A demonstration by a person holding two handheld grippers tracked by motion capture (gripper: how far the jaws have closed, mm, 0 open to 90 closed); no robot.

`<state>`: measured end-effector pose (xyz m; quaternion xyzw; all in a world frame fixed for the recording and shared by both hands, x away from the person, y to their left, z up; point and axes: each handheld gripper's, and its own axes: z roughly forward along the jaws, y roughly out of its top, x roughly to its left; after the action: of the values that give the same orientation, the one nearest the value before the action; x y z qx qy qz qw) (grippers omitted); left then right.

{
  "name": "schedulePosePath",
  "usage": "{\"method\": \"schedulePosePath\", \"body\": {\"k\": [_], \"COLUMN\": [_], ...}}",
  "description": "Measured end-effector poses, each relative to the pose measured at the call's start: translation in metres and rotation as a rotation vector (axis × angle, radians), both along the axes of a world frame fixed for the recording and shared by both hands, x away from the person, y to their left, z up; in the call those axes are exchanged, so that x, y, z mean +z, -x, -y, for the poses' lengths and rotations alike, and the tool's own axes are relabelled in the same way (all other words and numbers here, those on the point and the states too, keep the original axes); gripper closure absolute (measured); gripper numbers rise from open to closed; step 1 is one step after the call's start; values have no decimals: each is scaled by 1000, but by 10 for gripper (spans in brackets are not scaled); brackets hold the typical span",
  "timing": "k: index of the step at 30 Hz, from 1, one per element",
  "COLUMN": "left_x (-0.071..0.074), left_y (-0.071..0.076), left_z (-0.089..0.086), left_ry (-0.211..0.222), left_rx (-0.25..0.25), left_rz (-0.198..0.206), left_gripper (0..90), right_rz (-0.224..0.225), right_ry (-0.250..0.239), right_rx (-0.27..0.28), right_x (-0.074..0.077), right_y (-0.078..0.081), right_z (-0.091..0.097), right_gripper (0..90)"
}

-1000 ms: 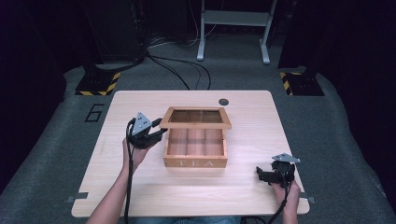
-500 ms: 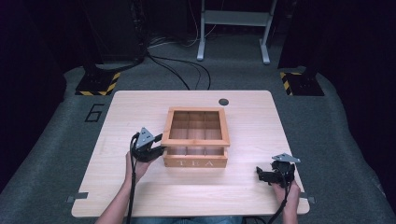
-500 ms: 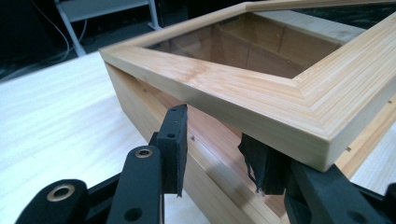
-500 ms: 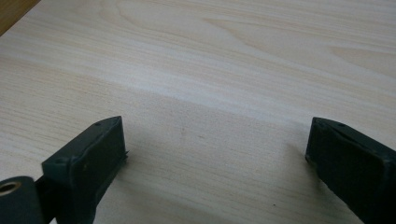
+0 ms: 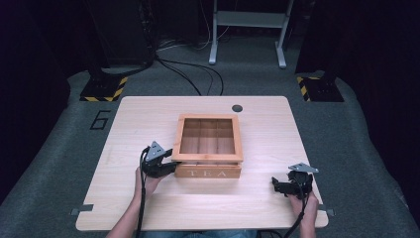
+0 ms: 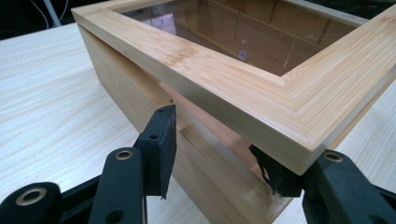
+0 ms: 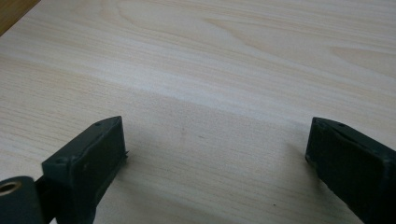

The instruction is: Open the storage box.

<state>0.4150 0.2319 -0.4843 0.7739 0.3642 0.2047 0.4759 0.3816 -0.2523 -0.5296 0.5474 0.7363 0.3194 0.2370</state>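
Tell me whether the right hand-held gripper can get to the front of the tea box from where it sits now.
Probably yes. The right hand-held gripper sits open on the table, and bare wood lies between it and the tea box. The left hand-held gripper is at the box's other front corner.

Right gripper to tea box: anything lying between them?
Nothing. In the high view, bare table separates the right gripper from the tea box.

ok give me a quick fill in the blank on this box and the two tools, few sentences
1. The word on the front of the wooden box is ____.
2. The box's glass lid is nearly ____.
3. The left tool is at the box's front ____ corner in the high view.
4. The right tool has its jaws ____ over the bare table.

Missing words: TEA; shut; left; open
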Motion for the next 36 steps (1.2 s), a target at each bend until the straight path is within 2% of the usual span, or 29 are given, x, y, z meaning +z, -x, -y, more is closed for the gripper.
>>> {"method": "schedulePosePath", "body": {"k": [6, 13, 16, 20, 22, 23, 24, 27, 32, 36], "left_x": [-1, 4, 7, 8, 8, 7, 5, -3, -10, -12], "left_y": [0, -2, -1, 1, 2, 2, 3, 4, 7, 9], "left_z": [-2, -7, -9, -8, -8, -8, -7, -4, -5, -9], "left_ry": [12, 18, 9, 1, -9, -24, -25, -37, -3, 1], "left_rx": [6, -4, -19, -46, -56, -62, -67, -79, -67, -59], "left_rz": [-10, -44, -52, -75, -74, -73, -88, -102, -95, -101], "left_gripper": [469, 348, 259, 190, 181, 178, 171, 154, 143, 87], "right_rz": [0, 1, 2, 2, 3, 3, 2, 1, -1, -3], "right_ry": [0, 0, 1, -1, 1, 1, 1, 1, 3, 3], "right_rx": [1, -3, 0, -4, -1, -3, -3, 2, 1, 2], "right_x": [0, 0, 0, 0, 0, 0, 0, 0, 0, 0], "right_y": [0, 0, 0, 0, 0, 0, 0, 0, 0, 0], "right_z": [0, 0, 0, 0, 0, 0, 0, 0, 0, 0], "right_gripper": [45, 45, 45, 45, 45, 45, 46, 46, 47, 47]}}
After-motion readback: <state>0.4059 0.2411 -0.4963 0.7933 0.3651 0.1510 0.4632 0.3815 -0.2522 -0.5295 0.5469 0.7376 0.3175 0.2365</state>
